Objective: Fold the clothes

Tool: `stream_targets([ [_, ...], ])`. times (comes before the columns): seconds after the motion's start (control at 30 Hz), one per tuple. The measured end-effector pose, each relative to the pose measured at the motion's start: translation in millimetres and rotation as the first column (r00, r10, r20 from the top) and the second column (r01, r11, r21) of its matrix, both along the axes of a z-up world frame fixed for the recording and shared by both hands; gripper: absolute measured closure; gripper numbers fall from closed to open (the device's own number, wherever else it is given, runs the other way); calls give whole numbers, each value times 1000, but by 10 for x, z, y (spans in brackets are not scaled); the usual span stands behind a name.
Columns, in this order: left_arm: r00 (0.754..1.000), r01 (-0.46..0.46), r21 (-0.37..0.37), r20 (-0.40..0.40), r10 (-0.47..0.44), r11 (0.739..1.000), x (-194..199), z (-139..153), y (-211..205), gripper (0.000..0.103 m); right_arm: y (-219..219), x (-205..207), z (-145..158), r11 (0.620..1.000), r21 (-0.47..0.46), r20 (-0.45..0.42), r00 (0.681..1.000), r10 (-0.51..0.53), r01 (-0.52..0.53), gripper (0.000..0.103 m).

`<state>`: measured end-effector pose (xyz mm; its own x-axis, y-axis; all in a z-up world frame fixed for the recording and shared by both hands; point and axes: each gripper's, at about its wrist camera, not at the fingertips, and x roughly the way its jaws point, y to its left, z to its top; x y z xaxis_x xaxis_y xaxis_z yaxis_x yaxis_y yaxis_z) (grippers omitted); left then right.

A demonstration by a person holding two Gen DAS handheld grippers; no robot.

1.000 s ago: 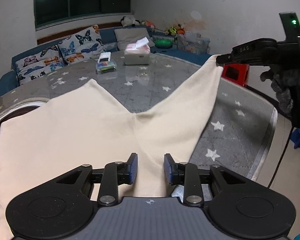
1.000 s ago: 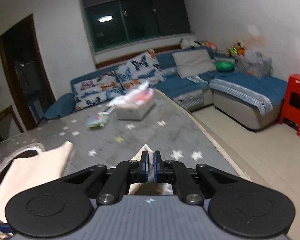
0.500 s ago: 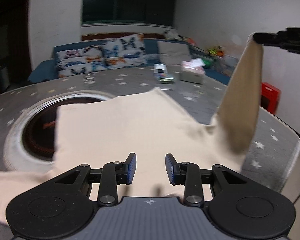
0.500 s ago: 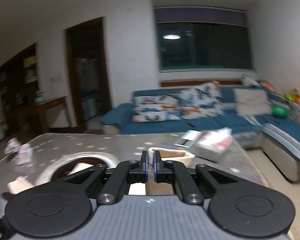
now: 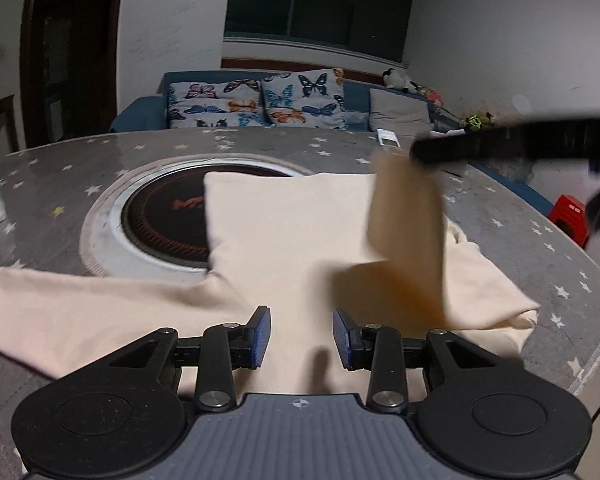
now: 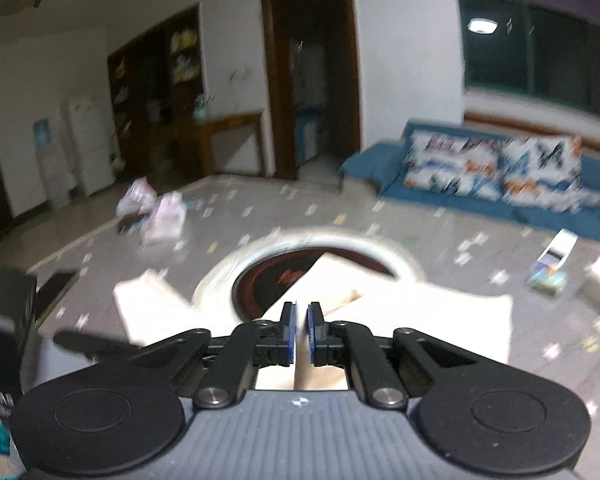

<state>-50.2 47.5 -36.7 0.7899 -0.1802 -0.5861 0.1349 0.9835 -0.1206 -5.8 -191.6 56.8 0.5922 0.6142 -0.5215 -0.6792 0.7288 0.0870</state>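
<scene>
A cream garment lies spread on the grey star-patterned table, partly over a round dark hob. My left gripper is open and empty just above the garment's near part. My right gripper enters from the right, blurred, shut on a sleeve that hangs from it over the body of the garment. In the right wrist view the right gripper has its jaws nearly closed with cream cloth between them, above the garment.
The round hob is set in the table's middle. A small box and a tissue box lie at the far right of the table. A blue sofa with butterfly cushions stands behind. A red stool is off the table's right edge.
My right gripper has carried the sleeve up and leftward across the garment, turning its view to the left. My left gripper stays open, its view has swung left too.
</scene>
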Motion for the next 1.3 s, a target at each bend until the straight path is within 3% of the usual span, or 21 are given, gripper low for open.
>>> stream_targets([
  [0.13,1000,-10,2,-4,10,1000,-2,-3,59,65,-32,-55,-74,999,-33,-26,1000,2,-3,96],
  [0.3,1000,-12,-3,6,12,1000,2,31,85,65,-374,16,-149,991,-124,-51,997,-56,49,92],
  [0.53,999,-8,18,-30,9,1000,122,-60,-3,66,-793,23,-478,967,-235,-136,981,-136,102,90],
  [0.67,999,-4,33,-44,5,999,145,-95,-48,68,-911,42,-623,962,-248,-164,975,-153,109,89],
  [0.73,999,-9,46,-39,10,999,144,-90,-66,77,-939,61,-679,959,-263,-174,972,-156,107,89],
  [0.77,999,-12,47,-37,14,999,144,-80,-62,84,-951,65,-700,956,-273,-176,972,-156,104,89],
  [0.87,999,-17,42,-32,18,999,152,-38,-50,89,-985,99,-668,955,-277,-162,975,-155,106,87],
  [1.0,999,-14,53,-36,16,999,171,-22,-71,89,-966,212,-584,958,-268,-116,983,-143,107,72],
  [1.3,998,-16,62,-57,19,998,208,-39,-92,86,-746,513,-671,944,-329,-90,996,-7,-23,72],
])
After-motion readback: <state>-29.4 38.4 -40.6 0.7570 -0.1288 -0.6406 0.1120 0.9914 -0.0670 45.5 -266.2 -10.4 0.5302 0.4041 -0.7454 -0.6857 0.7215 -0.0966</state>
